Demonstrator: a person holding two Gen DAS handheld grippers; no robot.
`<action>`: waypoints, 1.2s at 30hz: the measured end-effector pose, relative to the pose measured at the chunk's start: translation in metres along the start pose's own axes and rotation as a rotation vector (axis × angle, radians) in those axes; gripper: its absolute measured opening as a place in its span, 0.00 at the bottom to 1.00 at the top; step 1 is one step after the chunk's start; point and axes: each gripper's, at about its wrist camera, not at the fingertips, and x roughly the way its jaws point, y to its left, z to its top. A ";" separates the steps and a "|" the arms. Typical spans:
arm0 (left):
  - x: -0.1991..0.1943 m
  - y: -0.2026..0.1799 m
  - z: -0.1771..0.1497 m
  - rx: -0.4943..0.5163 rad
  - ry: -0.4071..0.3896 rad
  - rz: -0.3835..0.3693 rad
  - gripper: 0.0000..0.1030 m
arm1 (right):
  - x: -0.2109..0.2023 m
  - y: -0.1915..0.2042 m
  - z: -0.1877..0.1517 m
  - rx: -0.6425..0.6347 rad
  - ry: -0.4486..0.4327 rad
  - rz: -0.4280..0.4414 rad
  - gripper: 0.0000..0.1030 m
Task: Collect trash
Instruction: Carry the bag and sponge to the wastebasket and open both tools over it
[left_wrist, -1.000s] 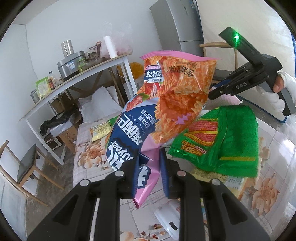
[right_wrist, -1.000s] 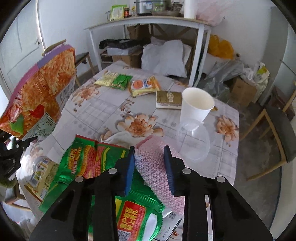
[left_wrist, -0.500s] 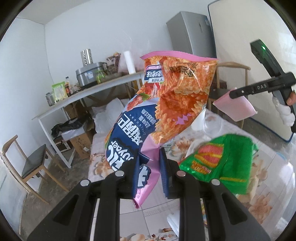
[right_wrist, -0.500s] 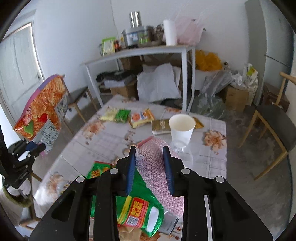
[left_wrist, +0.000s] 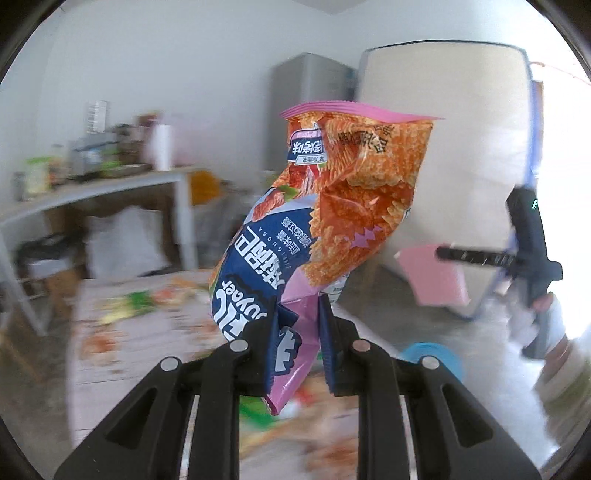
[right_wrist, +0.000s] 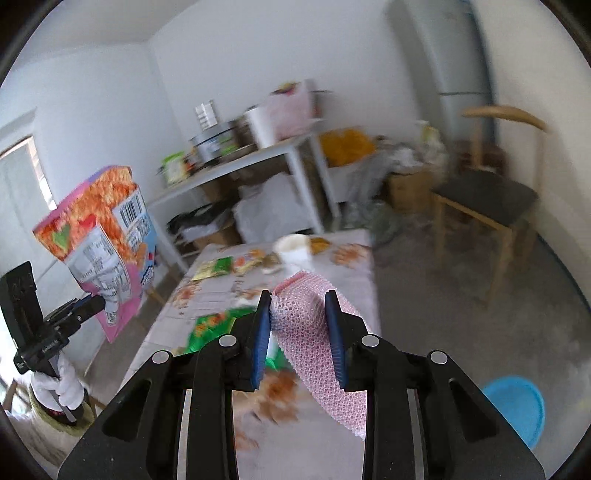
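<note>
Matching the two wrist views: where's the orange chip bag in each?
Left wrist: chip bag at centre, clamped in the left hand-held gripper.
Right wrist: chip bag at left edge, above that gripper.
Shared landmark: blue basin on the floor.

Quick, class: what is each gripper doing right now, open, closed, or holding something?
Left gripper: jaws closed on the orange snack bag.
Right gripper: jaws closed on the pink foam netting.
</note>
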 end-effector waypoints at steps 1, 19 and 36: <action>0.007 -0.011 0.003 -0.002 0.007 -0.044 0.19 | -0.015 -0.014 -0.008 0.033 -0.008 -0.029 0.26; 0.329 -0.278 -0.062 -0.195 0.674 -0.557 0.19 | -0.064 -0.274 -0.160 0.834 -0.037 -0.261 0.26; 0.507 -0.325 -0.163 -0.266 0.941 -0.310 0.43 | 0.007 -0.413 -0.235 1.116 0.039 -0.412 0.57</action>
